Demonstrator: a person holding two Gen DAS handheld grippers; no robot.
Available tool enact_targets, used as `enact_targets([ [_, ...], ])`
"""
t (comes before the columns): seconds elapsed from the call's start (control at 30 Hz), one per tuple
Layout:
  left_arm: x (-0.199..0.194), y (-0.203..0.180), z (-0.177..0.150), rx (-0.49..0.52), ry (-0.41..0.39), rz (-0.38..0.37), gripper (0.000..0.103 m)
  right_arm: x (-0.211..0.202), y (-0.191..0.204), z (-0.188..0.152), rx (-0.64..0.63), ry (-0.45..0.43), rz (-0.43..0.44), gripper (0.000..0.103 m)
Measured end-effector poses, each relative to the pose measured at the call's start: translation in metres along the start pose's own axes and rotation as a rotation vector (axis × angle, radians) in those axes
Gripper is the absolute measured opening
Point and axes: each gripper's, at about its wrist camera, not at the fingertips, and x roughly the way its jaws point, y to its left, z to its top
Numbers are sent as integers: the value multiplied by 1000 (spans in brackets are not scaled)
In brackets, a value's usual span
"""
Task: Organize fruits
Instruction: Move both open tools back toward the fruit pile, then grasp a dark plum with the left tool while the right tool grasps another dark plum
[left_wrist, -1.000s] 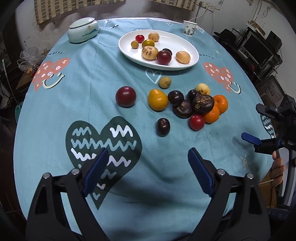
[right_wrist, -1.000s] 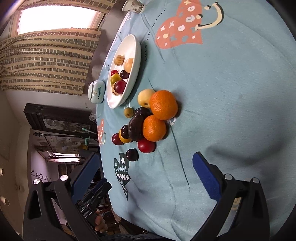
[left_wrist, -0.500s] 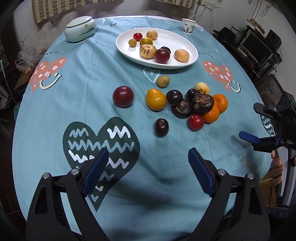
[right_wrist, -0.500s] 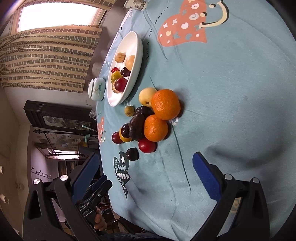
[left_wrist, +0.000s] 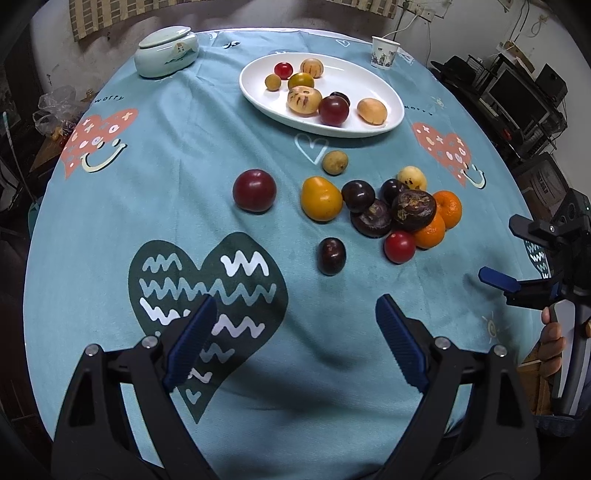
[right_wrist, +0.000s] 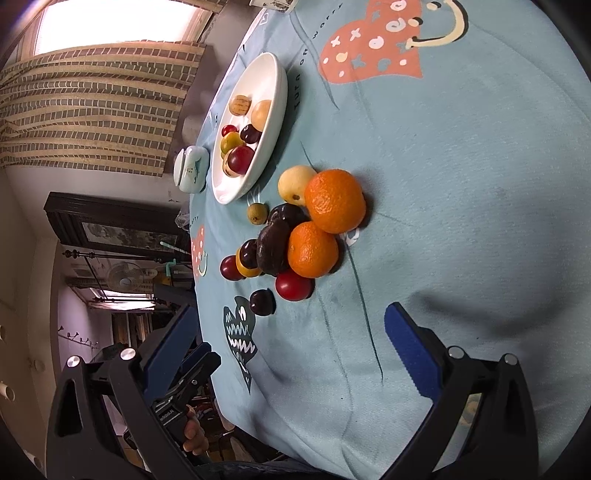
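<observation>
tablecloth (left_wrist: 155, 206) printed "worry" (twice), paper cup (left_wrist: 385, 52)

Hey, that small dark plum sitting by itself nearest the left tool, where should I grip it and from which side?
Grip the small dark plum across its narrower middle, coming down from above with the open left tool. It lies alone on the tablecloth, clear of the red tomato and the pile, so both fingers probably fit beside it. It looks slightly elongated, so closing across the short axis should hold best.
</observation>
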Motion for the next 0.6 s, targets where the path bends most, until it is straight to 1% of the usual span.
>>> enact_targets([
  [0.13, 0, 0, 0, 1, 0, 1, 89, 2, 0, 0, 3, 7, -3, 101],
  [0.23, 5, -4, 3, 28, -8, -1, 89, 5, 1, -1, -2, 16, -11, 101],
  [0.4, 28, -25, 14, 105, -3, -20, 89, 9, 7, -2, -43, 45, -59, 101],
  [0.47, 40, -30, 18, 120, 5, -15, 88, 7, 13, -1, -76, 41, -77, 101],
  [0.53, 52, -30, 23, 113, 25, -13, 77, 4, 21, 1, -116, 21, -100, 101],
  [0.57, 57, -30, 25, 109, 35, -17, 74, 3, 25, 2, -135, 13, -109, 101],
  [0.6, 61, -30, 26, 105, 42, -16, 63, 2, 27, 2, -143, 8, -112, 101],
])
